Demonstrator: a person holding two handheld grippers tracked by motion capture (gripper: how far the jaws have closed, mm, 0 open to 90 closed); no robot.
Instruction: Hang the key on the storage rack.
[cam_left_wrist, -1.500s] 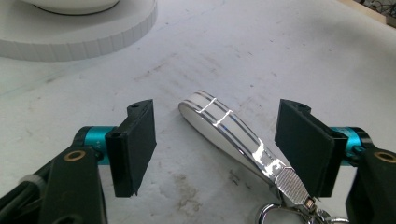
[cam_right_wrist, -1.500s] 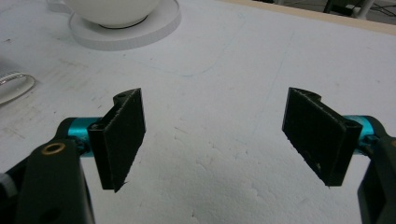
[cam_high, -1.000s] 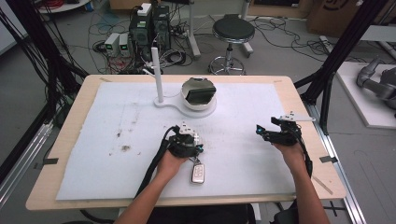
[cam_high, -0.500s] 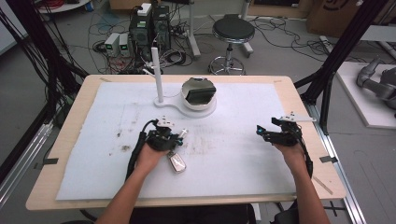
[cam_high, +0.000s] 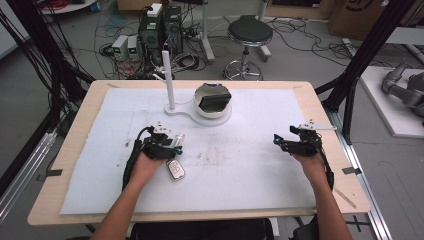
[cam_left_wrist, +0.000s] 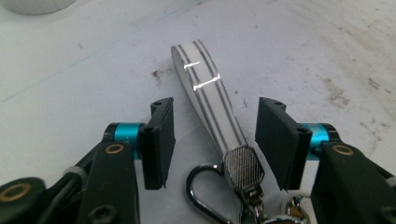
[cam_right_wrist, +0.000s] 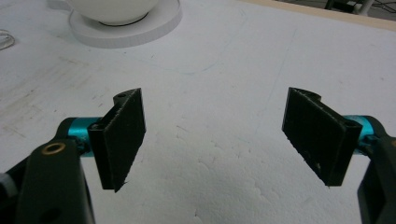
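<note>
Where tongs (cam_left_wrist: 212, 140) gape, striped glossy strap (cam_left_wrist: 208, 93)

My wooden table (cam_high: 60, 165) carries a white foam sheet (cam_high: 260, 175), stained near its middle. Beyond the table's far edge, on the grey floor (cam_high: 310, 55), stand a round black stool (cam_high: 249, 32), two dark computer towers (cam_high: 161, 30) and tangled cables (cam_high: 112, 50). Black frame posts (cam_high: 370, 45) rise at the table's right. Lighting is even.
</note>
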